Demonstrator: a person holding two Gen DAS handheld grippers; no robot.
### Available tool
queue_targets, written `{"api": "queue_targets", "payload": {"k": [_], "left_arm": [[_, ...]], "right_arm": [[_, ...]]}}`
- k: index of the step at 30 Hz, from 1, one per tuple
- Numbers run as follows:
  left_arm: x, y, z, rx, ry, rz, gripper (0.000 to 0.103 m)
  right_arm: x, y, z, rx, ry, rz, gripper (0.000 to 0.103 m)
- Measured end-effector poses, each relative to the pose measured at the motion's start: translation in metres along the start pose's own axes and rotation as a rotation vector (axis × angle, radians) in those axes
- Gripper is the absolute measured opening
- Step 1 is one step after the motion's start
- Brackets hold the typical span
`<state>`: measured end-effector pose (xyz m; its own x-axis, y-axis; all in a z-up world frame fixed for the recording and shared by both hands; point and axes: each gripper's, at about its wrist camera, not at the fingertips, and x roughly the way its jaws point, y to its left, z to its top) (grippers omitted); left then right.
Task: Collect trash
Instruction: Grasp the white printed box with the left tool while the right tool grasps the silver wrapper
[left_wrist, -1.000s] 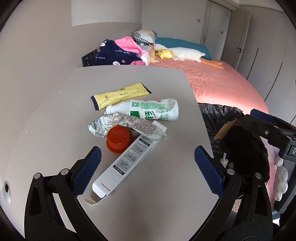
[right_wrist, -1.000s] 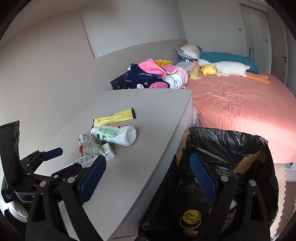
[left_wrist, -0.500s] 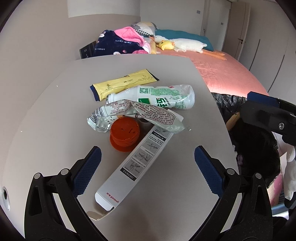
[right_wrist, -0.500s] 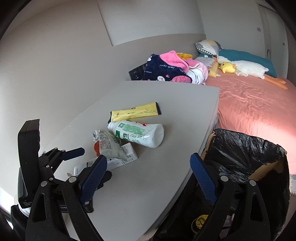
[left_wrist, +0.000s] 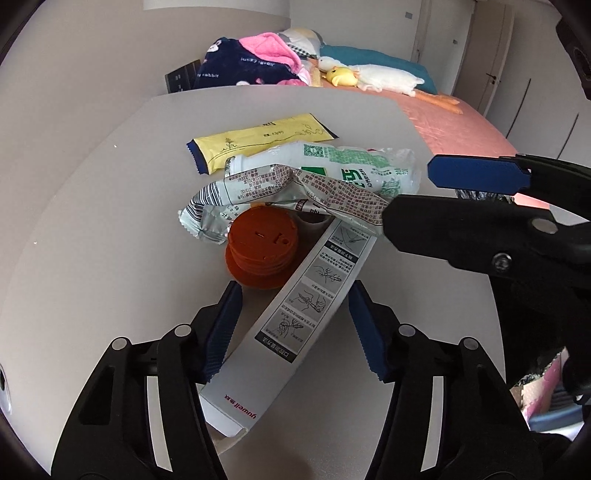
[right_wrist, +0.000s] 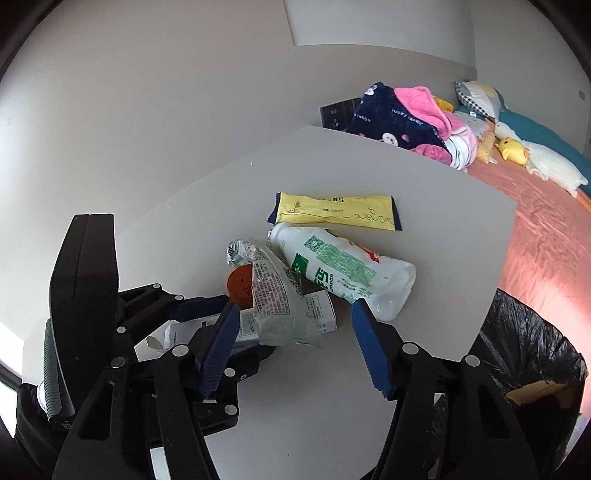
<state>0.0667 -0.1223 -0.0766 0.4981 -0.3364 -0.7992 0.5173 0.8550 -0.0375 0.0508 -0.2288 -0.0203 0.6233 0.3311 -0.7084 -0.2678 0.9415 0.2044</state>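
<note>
A heap of trash lies on the grey table (left_wrist: 92, 240): a yellow sachet (left_wrist: 258, 142), a white bottle with a green label (left_wrist: 351, 166), a crumpled silvery wrapper (left_wrist: 295, 192), an orange-red lid (left_wrist: 262, 251) and a long white carton (left_wrist: 295, 325). My left gripper (left_wrist: 293, 332) straddles the carton; its jaws are closing, with a gap still showing on both sides. My right gripper (right_wrist: 295, 341) hovers at the near end of the wrapper (right_wrist: 280, 306). Its jaws are closing too and touch nothing.
A bin lined with a black bag (right_wrist: 528, 350) stands off the table's right edge. Beyond the table are a pink bed (right_wrist: 546, 229), a pile of clothes (right_wrist: 406, 122) and a plush duck (left_wrist: 369, 75). A dark switch panel (left_wrist: 179, 79) is on the wall.
My left gripper has sunk toward the carton and its jaws have narrowed around it. My right gripper has swung left from over the bin to the heap, and its jaws have narrowed too.
</note>
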Motion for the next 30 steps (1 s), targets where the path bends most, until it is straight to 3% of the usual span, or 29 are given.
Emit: {"api": "queue_targets", "payload": {"k": [7,13,18,23,26,30], "left_arm": [[-0.001,0.006,0.001,-0.055,-0.018,-0.009,0.053],[-0.003,0.007,-0.002,-0.058,-0.018,-0.026,0.05],[-0.003,0.003,-0.003,-0.035,-0.019,-0.017,0.049],[-0.003,-0.001,-0.005,-0.017,-0.02,-0.011,0.048],[-0.003,0.001,-0.004,-0.02,-0.021,-0.016,0.044],[-0.003,0.001,-0.004,-0.026,-0.023,-0.029,0.031]], "right_arm": [[0.021,-0.001,0.009,0.007,0.022,0.043,0.057],[0.035,0.0,0.015,-0.012,0.035,0.025,0.052],[0.044,0.002,0.015,-0.022,0.058,0.029,0.039],[0.042,0.005,0.016,-0.027,0.047,0.022,0.032],[0.037,0.005,0.015,-0.019,0.029,0.023,0.03],[0.028,-0.002,0.017,0.022,0.001,0.031,0.024]]}}
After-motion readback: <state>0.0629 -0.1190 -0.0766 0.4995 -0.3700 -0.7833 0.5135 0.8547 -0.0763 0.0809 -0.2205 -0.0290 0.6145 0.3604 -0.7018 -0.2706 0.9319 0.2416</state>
